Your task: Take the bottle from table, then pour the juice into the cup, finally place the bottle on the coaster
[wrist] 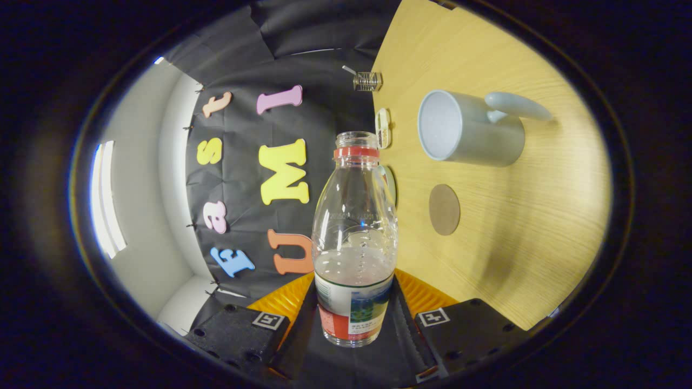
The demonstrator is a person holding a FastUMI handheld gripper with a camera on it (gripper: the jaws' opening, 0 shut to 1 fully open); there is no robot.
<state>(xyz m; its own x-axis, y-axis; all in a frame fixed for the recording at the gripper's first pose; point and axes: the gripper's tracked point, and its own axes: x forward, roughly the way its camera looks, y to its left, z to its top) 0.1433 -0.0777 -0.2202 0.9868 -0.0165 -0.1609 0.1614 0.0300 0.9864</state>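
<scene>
While my gripper (352,319) clamps the clear, uncapped plastic bottle (354,237) between both fingers, its base stays hidden; at two o'clock lies the grey mug (470,135), brown round coaster (444,209) nearer, on the wooden table (540,227).

Rolled sideways, the camera looks close along the tongs (354,313) toward the table (513,227).

Gripper (354,319) rolled sideways, fingers (403,319) closed against bottle (354,237) from both sides.
</scene>
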